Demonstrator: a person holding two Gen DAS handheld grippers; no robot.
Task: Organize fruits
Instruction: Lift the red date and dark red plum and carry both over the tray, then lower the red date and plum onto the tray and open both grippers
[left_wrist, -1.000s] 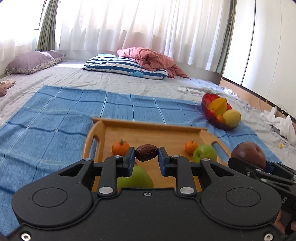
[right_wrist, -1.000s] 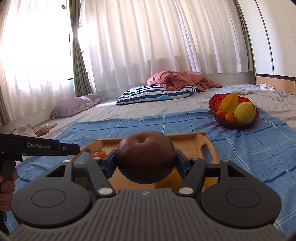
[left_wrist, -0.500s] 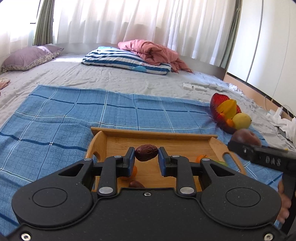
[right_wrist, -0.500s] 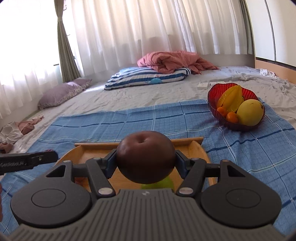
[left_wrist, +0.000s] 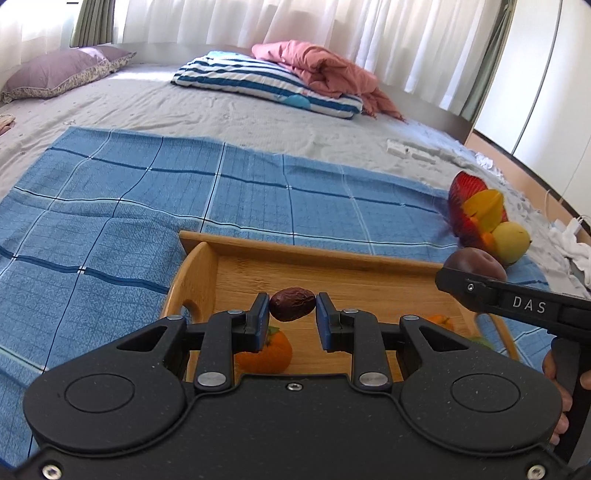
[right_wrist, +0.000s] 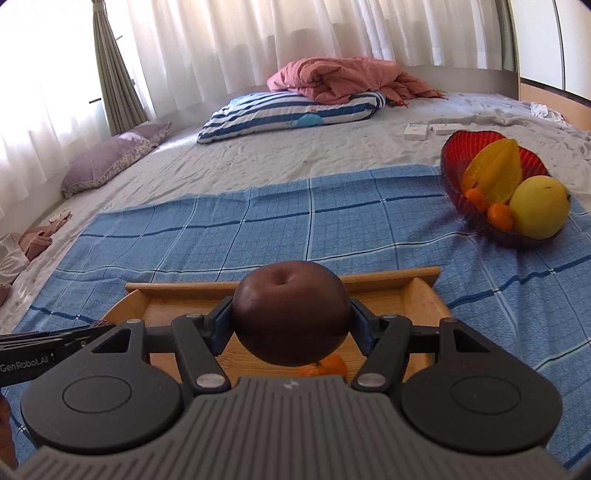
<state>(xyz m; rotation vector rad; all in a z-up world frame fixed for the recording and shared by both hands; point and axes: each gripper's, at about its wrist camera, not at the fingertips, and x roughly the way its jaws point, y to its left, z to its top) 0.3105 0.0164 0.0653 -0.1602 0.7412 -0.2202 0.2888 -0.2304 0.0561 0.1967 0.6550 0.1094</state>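
Note:
My left gripper (left_wrist: 291, 314) is shut on a small wrinkled brown date (left_wrist: 292, 304) and holds it above the wooden tray (left_wrist: 314, 254). My right gripper (right_wrist: 291, 328) is shut on a large dark red-brown apple (right_wrist: 291, 317), also above the tray (right_wrist: 391, 276); it shows in the left wrist view (left_wrist: 474, 260) at the right. An orange tangerine (left_wrist: 267, 352) lies in the tray under the left fingers, another (left_wrist: 437, 320) farther right. A red glass bowl (right_wrist: 476, 146) at the right holds a starfruit, a yellow mango and small oranges.
The tray sits on a blue checked cloth (left_wrist: 110, 206) spread over a grey bed. A striped pillow (right_wrist: 291, 110) with a pink blanket, a purple pillow (right_wrist: 110, 158) and white boxes (right_wrist: 428, 130) lie farther back. Curtains line the far wall.
Both grippers have risen and tilted down over the tray while keeping their fruit. The right gripper has moved forward, nearer the red bowl. The green apples have dropped out of view.

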